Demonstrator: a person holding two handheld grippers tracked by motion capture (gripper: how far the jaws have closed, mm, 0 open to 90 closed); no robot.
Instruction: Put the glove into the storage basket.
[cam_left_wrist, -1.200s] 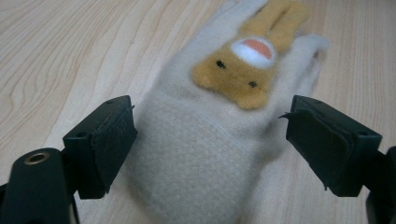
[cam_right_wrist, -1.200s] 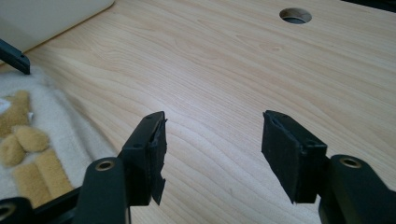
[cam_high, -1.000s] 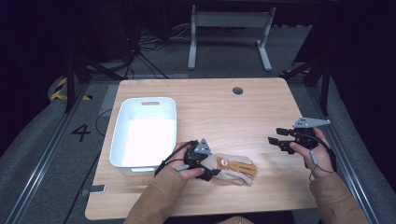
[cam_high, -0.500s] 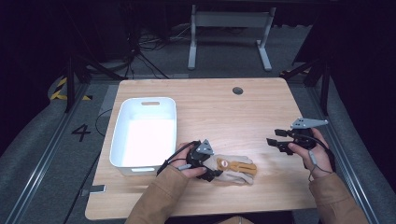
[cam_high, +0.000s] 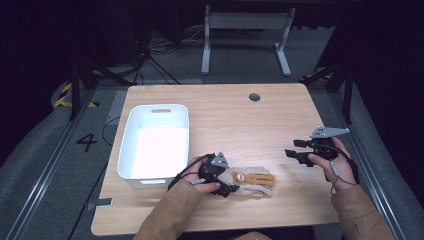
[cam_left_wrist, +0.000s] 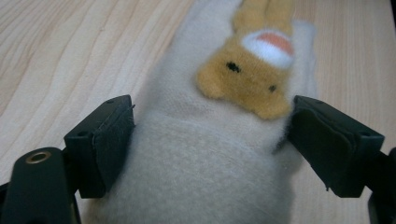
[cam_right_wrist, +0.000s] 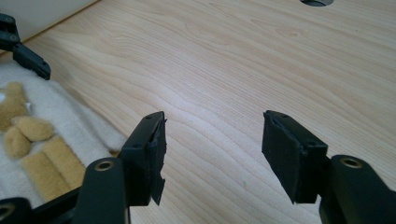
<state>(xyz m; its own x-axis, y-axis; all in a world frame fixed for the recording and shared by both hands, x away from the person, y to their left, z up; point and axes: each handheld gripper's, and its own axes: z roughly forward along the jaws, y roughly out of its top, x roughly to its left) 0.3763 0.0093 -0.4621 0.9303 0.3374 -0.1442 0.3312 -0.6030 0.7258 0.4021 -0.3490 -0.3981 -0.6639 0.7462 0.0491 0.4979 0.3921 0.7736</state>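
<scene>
Cream fleece glove (cam_high: 250, 181) with a tan bear sewn on it lies flat on the desk (cam_high: 235, 120) near the front edge, just right of the white bin (cam_high: 156, 141), its tan fingers pointing toward the right edge. The left gripper (cam_high: 227, 187) is down at the cuff end of the glove; in the left gripper view its two black jaws stand spread on either side of the cuff, each pad against the fleece at the glove's side, with the bear's face (cam_left_wrist: 252, 74) just beyond them. The right gripper (cam_high: 295, 152) is held above the desk near the right edge, well apart from the glove, jaws spread wide with bare wood between them. The bin stands near the left edge.
</scene>
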